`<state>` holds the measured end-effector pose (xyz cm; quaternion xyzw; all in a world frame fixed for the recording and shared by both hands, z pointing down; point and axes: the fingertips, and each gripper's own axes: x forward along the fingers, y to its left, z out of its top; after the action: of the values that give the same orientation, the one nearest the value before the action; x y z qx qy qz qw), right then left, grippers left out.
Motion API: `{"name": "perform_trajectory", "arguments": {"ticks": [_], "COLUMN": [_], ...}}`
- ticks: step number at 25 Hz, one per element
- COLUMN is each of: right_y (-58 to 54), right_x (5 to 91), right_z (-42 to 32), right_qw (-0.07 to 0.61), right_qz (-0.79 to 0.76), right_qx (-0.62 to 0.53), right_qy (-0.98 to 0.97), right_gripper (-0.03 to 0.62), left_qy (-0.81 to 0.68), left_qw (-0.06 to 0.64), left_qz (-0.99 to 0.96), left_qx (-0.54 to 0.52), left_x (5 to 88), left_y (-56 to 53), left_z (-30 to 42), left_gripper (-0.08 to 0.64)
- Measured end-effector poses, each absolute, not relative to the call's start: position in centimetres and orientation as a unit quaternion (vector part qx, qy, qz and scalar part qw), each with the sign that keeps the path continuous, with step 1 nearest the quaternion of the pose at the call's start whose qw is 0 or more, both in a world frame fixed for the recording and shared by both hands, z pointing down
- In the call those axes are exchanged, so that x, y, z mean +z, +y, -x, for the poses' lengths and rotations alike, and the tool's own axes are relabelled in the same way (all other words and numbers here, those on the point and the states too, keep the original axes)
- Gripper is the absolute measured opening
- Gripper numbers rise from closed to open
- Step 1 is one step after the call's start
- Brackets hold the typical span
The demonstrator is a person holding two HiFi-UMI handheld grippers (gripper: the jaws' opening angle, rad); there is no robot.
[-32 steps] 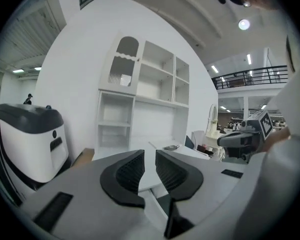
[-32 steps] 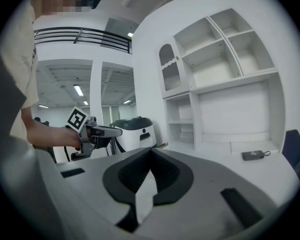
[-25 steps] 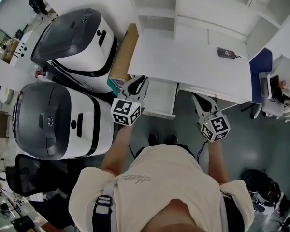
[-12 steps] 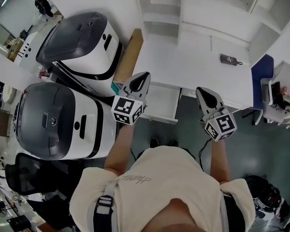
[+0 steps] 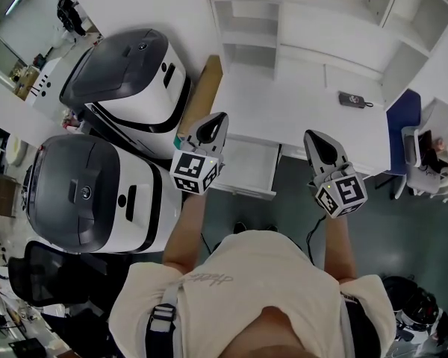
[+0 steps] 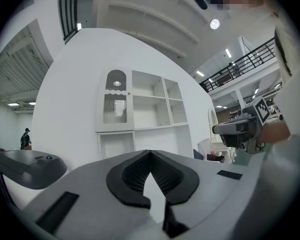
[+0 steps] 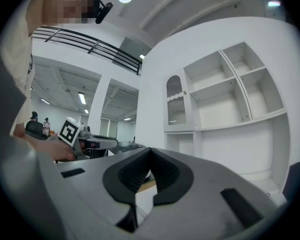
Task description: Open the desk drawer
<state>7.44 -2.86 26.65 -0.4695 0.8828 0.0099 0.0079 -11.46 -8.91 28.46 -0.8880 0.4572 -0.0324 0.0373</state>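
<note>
The white desk (image 5: 299, 107) has its drawer (image 5: 246, 167) pulled out from under the front edge, at the desk's left end. My left gripper (image 5: 215, 122) hovers above the drawer's left side, shut and holding nothing. My right gripper (image 5: 316, 142) hangs over the desk's front edge to the right of the drawer, also shut and empty. In the left gripper view the left gripper's (image 6: 150, 154) pads meet, and white shelves (image 6: 150, 109) lie ahead. The right gripper view shows the right gripper's (image 7: 150, 152) pads closed with nothing between them.
Two large white-and-grey machines (image 5: 127, 73) (image 5: 82, 192) stand left of the desk, with a brown box (image 5: 201, 95) against the desk's side. A small dark device (image 5: 352, 99) lies on the desktop. A blue chair (image 5: 402, 118) is at the right. Shelves (image 5: 284, 13) line the back.
Both grippers have risen from drawer height to above the desk edge. The left jaws, apart a second ago, are closed now. The drawer stays pulled out.
</note>
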Motion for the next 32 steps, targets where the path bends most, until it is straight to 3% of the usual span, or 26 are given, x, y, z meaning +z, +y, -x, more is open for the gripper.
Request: {"name": "perform_trajectory", "arguments": {"ticks": [9,32], "right_y": [-3.0,-2.2], "right_x": [27.0,30.5], "right_z": [-7.0,-4.6], "right_qw": [0.007,-0.021], "right_qz": [0.481,0.464], "right_qx": [0.014,-0.012], "right_qy": [0.876,0.885], "right_gripper": [-0.002,-0.003], "left_qy": [0.456,0.442], "left_qw": [0.059,0.036], "left_qz": [0.887,0.894], "left_qx": [-0.051,-0.065], "left_x": [28.8,30.9], "left_y": [-8.4,-6.9], "left_z": [11.7,13.2], "left_gripper": [0.004,0.005]}}
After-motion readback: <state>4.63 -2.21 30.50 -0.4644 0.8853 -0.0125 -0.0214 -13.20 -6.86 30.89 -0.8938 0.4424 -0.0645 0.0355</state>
